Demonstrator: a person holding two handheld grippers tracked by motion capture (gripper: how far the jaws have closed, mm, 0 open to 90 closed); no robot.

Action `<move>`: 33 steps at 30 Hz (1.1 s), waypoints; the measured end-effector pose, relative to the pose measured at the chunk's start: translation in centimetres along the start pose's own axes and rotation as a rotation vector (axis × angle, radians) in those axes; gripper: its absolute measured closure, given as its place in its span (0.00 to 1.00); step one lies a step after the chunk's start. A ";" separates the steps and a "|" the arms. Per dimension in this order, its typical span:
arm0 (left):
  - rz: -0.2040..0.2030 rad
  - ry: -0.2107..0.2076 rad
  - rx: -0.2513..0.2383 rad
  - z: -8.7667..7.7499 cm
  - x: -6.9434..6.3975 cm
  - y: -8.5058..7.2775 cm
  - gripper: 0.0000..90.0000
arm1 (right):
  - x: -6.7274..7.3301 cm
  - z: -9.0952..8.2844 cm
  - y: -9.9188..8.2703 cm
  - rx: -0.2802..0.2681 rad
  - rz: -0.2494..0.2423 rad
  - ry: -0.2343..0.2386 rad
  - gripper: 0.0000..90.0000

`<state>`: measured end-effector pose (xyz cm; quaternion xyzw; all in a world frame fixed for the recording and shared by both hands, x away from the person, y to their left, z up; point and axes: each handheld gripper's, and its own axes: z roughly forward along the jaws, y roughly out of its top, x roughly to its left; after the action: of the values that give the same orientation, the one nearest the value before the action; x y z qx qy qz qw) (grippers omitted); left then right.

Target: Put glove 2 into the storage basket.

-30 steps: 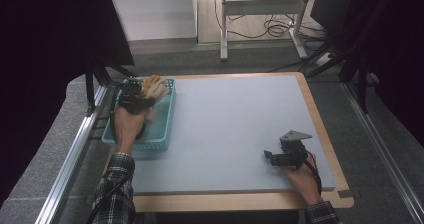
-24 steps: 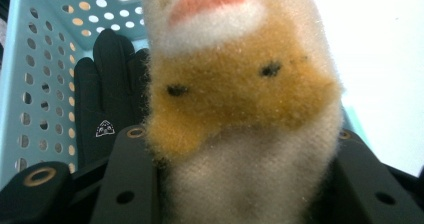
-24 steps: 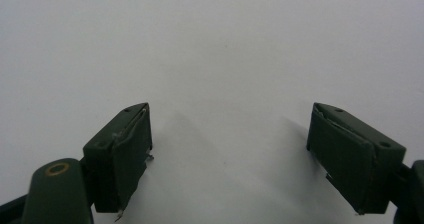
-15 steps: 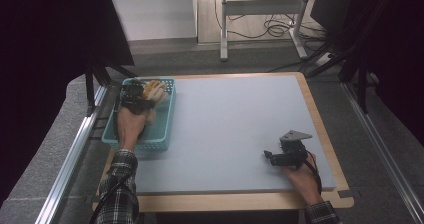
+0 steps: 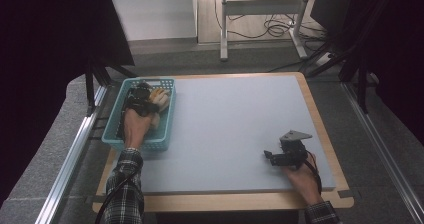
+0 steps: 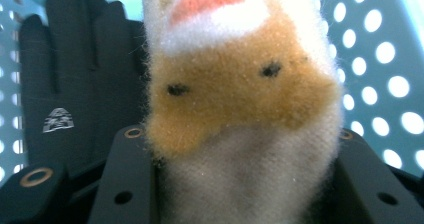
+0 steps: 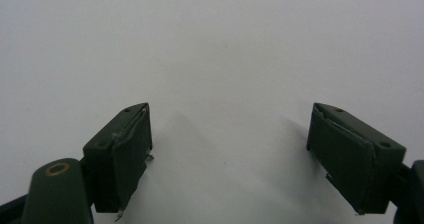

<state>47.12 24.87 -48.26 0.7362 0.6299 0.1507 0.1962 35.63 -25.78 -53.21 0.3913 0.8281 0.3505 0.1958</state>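
— Fuzzy tan-and-white plush, is that what the left gripper (image 5: 143,95) has?

— Yes. In the left gripper view the plush toy (image 6: 240,99) sits squarely between the two black jaws, which are clenched on its white body (its tan face, two black eyes and pink patch point away from the camera).

— And where is it?

— Inside the teal perforated basket (image 5: 165,115), at about ten o'clock on the grey worktop (image 5: 235,129). A black glove (image 6: 75,89) lies in the basket too, just beside the toy, at its nine o'clock in the left gripper view.

— The other hand?

— The right gripper (image 5: 272,159) rests low at about four o'clock on the worktop, well apart from the basket. Its jaws are released, spread wide over bare grey surface with nothing between them.
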 end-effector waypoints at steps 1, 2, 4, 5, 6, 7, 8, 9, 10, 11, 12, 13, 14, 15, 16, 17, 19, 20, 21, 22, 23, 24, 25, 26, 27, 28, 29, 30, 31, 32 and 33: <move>0.002 0.001 0.009 0.3 -0.2 0.1 0.59 | 0.0 0.0 0.0 0.000 0.000 0.000 0.19; 0.008 0.001 0.016 0.5 -0.3 0.2 0.59 | 0.0 0.0 0.0 0.000 0.000 0.000 0.19; 0.011 -0.001 0.038 1.0 -0.6 0.3 0.58 | 0.0 0.0 0.0 0.000 -0.001 0.000 0.19; 0.013 -0.003 0.047 1.3 -0.7 0.4 0.58 | 0.0 0.0 0.0 0.000 0.000 0.000 0.19; 0.016 -0.010 0.061 1.6 -0.9 0.5 0.57 | 0.0 0.0 0.0 -0.001 0.000 0.002 0.19; 0.017 -0.012 0.071 1.7 -0.9 0.6 0.56 | 0.0 0.0 0.0 0.000 0.000 0.002 0.19; 0.021 -0.014 0.078 1.9 -1.0 0.6 0.55 | 0.0 0.0 0.0 0.000 0.000 0.002 0.19; 0.026 -0.016 0.090 2.1 -1.1 0.7 0.53 | 0.0 0.0 0.0 0.000 0.000 0.002 0.19; 0.030 -0.022 0.100 2.3 -1.2 0.7 0.50 | 0.0 0.0 0.0 0.000 0.000 0.003 0.19; 0.036 -0.024 0.115 2.4 -1.3 0.8 0.45 | 0.0 0.0 0.0 0.000 0.000 0.003 0.19; 0.037 -0.027 0.124 2.4 -1.3 0.8 0.41 | 0.0 0.0 0.0 0.000 0.000 0.003 0.19; 0.028 -0.026 0.134 2.4 -1.2 0.9 0.40 | 0.0 0.0 0.0 0.000 0.000 0.003 0.19; 0.023 -0.039 0.148 2.4 -0.9 0.9 0.35 | 0.0 0.0 0.0 0.000 0.000 0.003 0.19; 0.018 -0.059 0.151 2.3 -0.7 0.8 0.31 | 0.0 0.0 0.0 0.000 0.000 0.003 0.19; 0.004 -0.090 0.148 2.2 -0.5 0.8 0.25 | 0.0 0.0 0.0 0.000 0.000 0.003 0.19; 0.004 -0.107 0.149 2.0 -0.4 0.8 0.21 | 0.0 0.0 0.0 0.000 -0.001 0.003 0.19; 0.015 -0.113 0.146 1.5 -0.3 0.8 0.15 | 0.0 0.0 0.0 0.000 0.000 0.003 0.19; 0.020 -0.115 0.139 1.1 -0.3 0.9 0.14 | 0.0 0.0 0.0 0.000 0.000 0.003 0.19; 0.024 -0.115 0.130 0.6 -0.2 0.9 0.13 | 0.0 0.0 0.0 0.000 -0.001 0.003 0.19; 0.029 -0.118 0.114 0.1 -0.1 1.0 0.13 | 0.0 0.0 0.0 0.000 -0.001 0.003 0.19; 0.029 -0.123 0.098 -0.5 0.1 1.1 0.13 | 0.0 0.0 0.0 0.000 -0.001 0.003 0.19; 0.032 -0.128 0.079 -1.2 0.4 1.1 0.13 | 0.0 0.0 0.0 0.000 -0.001 0.003 0.19; 0.027 -0.128 0.041 -2.0 0.6 1.2 0.14 | 0.0 0.0 0.0 0.002 -0.001 0.002 0.19; 0.019 -0.131 0.008 -2.7 0.9 1.1 0.17 | 0.0 0.0 0.0 0.000 0.001 0.003 0.19; 0.014 -0.133 -0.011 -3.2 1.1 1.1 0.21 | 0.0 0.0 0.0 0.000 0.001 0.004 0.19; 0.009 -0.136 -0.035 -3.8 1.4 1.1 0.25 | 0.0 0.0 0.0 0.000 0.001 0.003 0.19; 0.004 -0.132 -0.059 -4.3 1.7 1.1 0.30 | 0.0 0.0 0.0 0.000 0.000 0.003 0.19; 0.000 -0.118 -0.078 -4.8 2.0 0.9 0.37 | 0.0 0.0 0.0 0.000 0.001 0.003 0.19; -0.007 -0.109 -0.087 -5.0 2.2 0.8 0.48 | 0.0 0.0 0.0 0.001 -0.001 0.003 0.19; -0.008 -0.095 -0.087 -5.0 2.3 0.7 0.56 | 0.0 0.0 0.0 0.001 -0.001 0.003 0.19; -0.004 -0.080 -0.075 -4.9 2.4 0.5 0.66 | 0.0 0.0 0.0 0.001 -0.001 0.003 0.19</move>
<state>45.68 27.70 -43.76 0.7326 0.6168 0.1441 0.2491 35.63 -25.78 -53.22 0.3906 0.8286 0.3507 0.1946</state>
